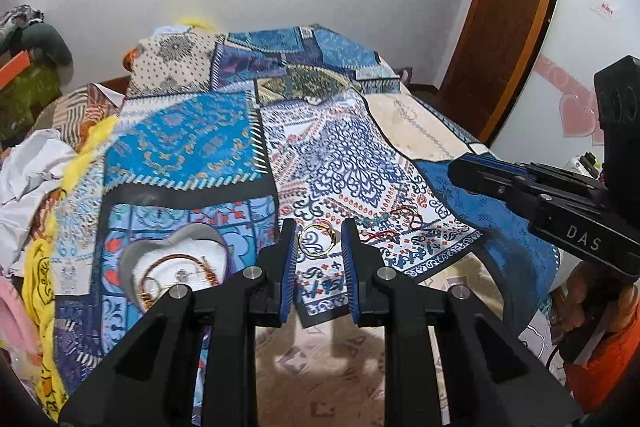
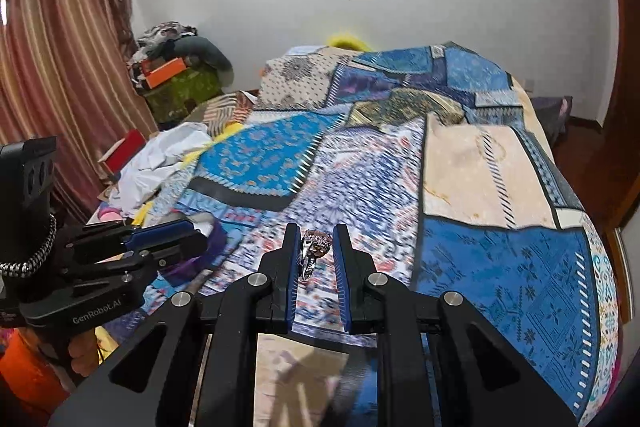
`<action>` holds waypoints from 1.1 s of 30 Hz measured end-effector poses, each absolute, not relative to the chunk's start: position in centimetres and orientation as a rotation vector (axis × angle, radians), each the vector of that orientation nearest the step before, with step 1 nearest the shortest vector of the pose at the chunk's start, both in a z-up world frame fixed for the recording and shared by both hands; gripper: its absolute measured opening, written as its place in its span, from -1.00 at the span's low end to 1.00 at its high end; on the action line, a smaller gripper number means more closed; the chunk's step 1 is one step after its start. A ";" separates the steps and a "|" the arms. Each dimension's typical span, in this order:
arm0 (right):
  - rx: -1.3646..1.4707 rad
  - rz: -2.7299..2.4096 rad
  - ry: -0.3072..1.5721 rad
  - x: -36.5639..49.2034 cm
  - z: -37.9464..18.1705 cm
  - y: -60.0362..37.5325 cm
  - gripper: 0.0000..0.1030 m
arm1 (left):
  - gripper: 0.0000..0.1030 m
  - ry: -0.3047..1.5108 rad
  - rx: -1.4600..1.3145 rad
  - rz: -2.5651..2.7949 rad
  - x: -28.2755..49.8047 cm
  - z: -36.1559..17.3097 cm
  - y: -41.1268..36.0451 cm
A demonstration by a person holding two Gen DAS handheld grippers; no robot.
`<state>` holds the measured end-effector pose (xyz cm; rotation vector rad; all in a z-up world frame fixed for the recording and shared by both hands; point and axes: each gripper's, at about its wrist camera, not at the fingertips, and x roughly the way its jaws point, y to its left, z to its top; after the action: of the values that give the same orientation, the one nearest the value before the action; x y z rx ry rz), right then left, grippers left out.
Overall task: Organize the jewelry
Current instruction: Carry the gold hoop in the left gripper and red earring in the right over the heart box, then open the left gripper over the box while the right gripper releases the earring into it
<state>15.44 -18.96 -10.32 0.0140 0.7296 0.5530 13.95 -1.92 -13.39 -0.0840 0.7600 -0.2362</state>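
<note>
Patchwork bedspread [image 1: 224,139] in blues and creams covers the bed. One gold ring [image 1: 316,241] sits between the tips of the left gripper [image 1: 319,239], whose fingers stand part open, just beside the ring; actual contact cannot be told. One silver stone-set ring [image 2: 314,251] is clamped in the right gripper [image 2: 317,243]. One heart-shaped tray [image 1: 132,255] holding bangles lies left of the left gripper; red cord jewelry [image 1: 402,223] lies to its right.
</note>
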 end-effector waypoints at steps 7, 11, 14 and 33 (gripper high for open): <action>0.001 0.621 0.693 14.7 -8.9 -15.9 -0.71 | -0.60 0.708 -0.093 -0.184 12.1 -11.7 0.6; -0.014 0.659 0.678 14.1 -8.3 -14.3 -0.71 | -0.60 0.683 -0.107 -0.154 11.1 -11.1 2.1; -0.026 0.685 0.670 13.6 -8.0 -12.9 -0.71 | -0.60 0.666 -0.121 -0.129 10.4 -10.8 3.4; -0.063 0.779 0.734 14.8 -10.1 -6.6 -0.71 | -0.60 0.720 -0.178 -0.067 10.2 -13.9 8.1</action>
<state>14.84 -6.56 -10.05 -0.0633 0.7341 0.7786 10.17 8.09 -13.86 -0.1777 0.7196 -0.0671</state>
